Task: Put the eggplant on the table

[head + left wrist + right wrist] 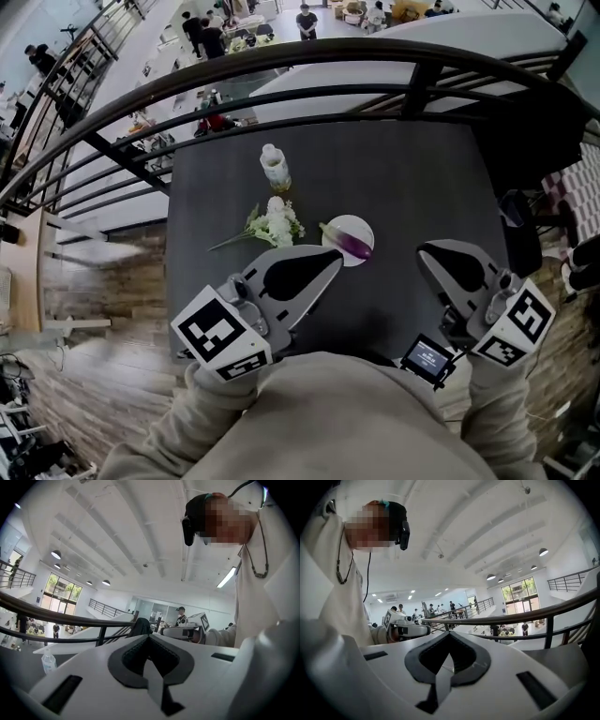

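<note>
A purple eggplant (351,244) lies on a small white plate (362,226) near the middle of the dark table (412,178). My left gripper (333,255) is held level over the table's near edge, its tip just left of the plate; its jaws are shut with nothing in them. My right gripper (424,248) hangs to the right of the plate, also shut and empty. In the left gripper view my left gripper (149,635) shows its tips meeting. The right gripper view shows my right gripper (449,633) the same way. Neither gripper view shows the eggplant.
A small clear bottle (275,169) stands behind the plate, and a bunch of white flowers (273,225) lies to its left. A dark curved railing (309,70) runs along the table's far side, with a lower floor and people beyond it.
</note>
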